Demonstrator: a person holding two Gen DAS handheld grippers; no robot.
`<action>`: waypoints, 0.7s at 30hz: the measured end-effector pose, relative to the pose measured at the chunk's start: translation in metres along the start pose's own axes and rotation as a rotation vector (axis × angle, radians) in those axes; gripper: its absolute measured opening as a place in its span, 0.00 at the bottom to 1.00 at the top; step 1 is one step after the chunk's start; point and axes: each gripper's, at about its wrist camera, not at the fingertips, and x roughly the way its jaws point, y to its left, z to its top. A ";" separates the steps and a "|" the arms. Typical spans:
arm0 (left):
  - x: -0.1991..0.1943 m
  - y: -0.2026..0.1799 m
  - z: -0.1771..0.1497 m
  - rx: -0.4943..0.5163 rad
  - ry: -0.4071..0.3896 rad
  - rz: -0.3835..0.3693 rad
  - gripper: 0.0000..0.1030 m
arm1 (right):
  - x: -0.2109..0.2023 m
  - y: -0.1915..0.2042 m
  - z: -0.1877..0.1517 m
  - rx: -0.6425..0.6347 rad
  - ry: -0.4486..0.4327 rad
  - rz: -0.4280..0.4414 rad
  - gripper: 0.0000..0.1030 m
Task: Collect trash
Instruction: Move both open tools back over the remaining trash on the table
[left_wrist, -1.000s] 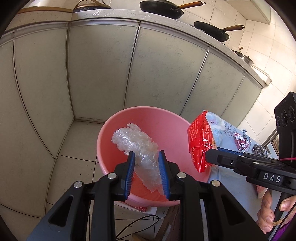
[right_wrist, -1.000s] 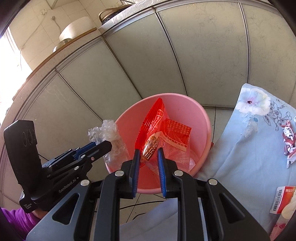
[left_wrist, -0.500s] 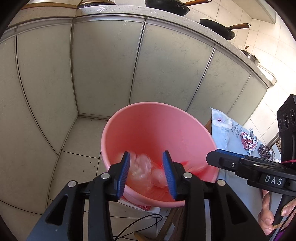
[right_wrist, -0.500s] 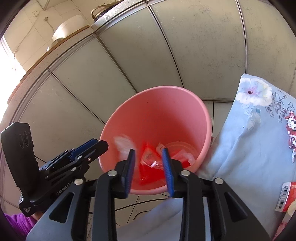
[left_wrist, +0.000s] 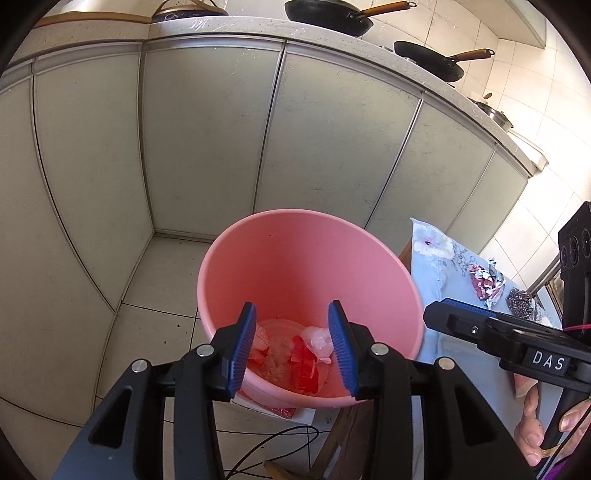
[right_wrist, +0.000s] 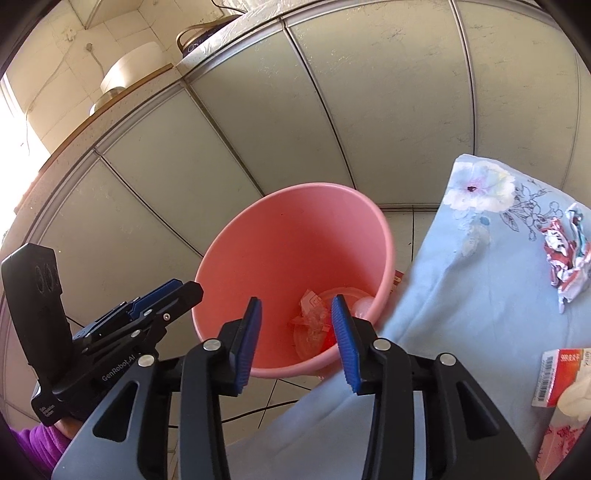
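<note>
Over the pink bucket (left_wrist: 310, 266) both grippers hang, pointing down into its mouth. The left gripper (left_wrist: 293, 343) and the right gripper (right_wrist: 297, 332) have just been opening; their blue jaws now stand spread with nothing between them. At the bottom of the bucket lie the red wrapper (left_wrist: 304, 363) and the clear plastic wad (left_wrist: 317, 339), on top of other clear scraps. So this drop looks finished, and the step in hand is the release. More trash waits on the blue flowered cloth (right_wrist: 480, 280) beside the bucket: a crumpled red-and-white wrapper (right_wrist: 567, 247) near its far edge, and a red packet with a barcode (right_wrist: 561, 373) at the near right. The next move would be to swing a gripper from the bucket to the cloth and bring its open jaws down around one of those, pinching paper only and not the cloth beneath.
</note>
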 end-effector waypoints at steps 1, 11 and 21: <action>-0.002 -0.002 0.000 0.002 -0.001 -0.003 0.39 | -0.003 -0.001 -0.001 -0.002 -0.004 -0.004 0.39; -0.023 -0.031 0.003 0.061 -0.022 -0.065 0.39 | -0.061 -0.014 -0.023 -0.020 -0.083 -0.075 0.39; -0.033 -0.079 -0.005 0.136 -0.011 -0.155 0.39 | -0.125 -0.046 -0.060 0.027 -0.170 -0.180 0.39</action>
